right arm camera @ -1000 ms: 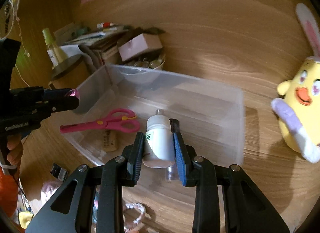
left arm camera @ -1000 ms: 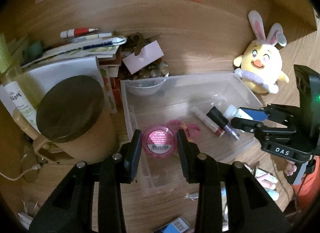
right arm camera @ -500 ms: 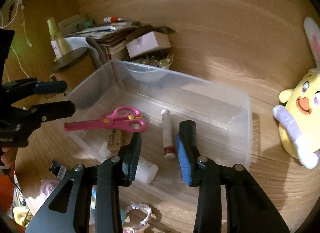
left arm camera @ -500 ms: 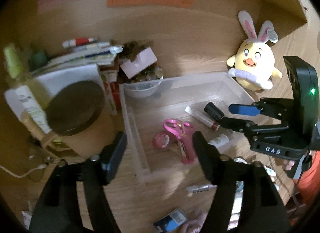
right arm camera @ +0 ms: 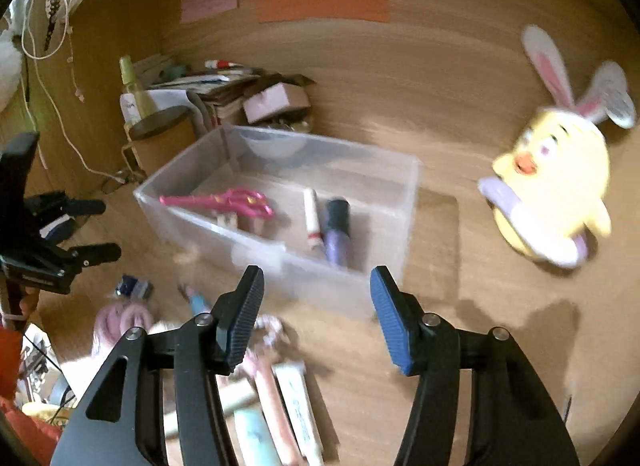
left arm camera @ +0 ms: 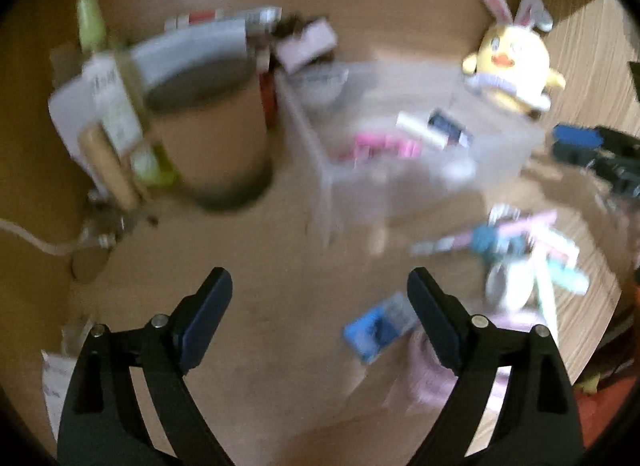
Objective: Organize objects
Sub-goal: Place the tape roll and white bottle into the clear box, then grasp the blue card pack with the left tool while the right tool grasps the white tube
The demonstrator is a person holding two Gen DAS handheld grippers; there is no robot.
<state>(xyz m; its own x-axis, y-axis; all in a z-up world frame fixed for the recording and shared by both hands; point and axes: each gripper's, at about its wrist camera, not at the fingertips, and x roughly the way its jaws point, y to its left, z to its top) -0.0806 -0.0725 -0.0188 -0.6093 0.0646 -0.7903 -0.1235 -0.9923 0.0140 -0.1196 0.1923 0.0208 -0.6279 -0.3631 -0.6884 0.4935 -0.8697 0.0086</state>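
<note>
- Left gripper point(left arm camera: 320, 302): jaws opening, wide apart, nothing between them; only bare wooden desk point(left arm camera: 280, 266) shows in the gap. View heavily blurred.
- Right gripper point(right arm camera: 316, 314): jaws opening, moderately apart, empty. It hangs over the near edge of the clear plastic bin point(right arm camera: 408, 185).
- Bin contents, from the right wrist view: pink scissors point(right arm camera: 224, 201) at the left, a white tube point(right arm camera: 312, 217) and a dark-capped purple tube point(right arm camera: 338, 225) side by side towards the right.
- Loose items not yet sorted lie on the desk on the near side of the bin: a blue packet point(left arm camera: 376, 332) just beside the left gripper's right finger, and a pile of pastel tubes and sticks point(right arm camera: 276, 398) below the right gripper. Exact contents of the pile cannot be told through the blur.
- Yellow plush chick point(right arm camera: 552, 185) with rabbit ears stands right of the bin, well apart from both grippers.
- Handling judgement: packet looks flat, light and stiff; probably best pinched across its short edges, since it lies flush on the desk.
- Tubes are likely light, smooth and prone to rolling; grip across the middle of the barrel, jaws square to the axis.
- Plush is soft and compressible; a body pinch should hold.
</note>
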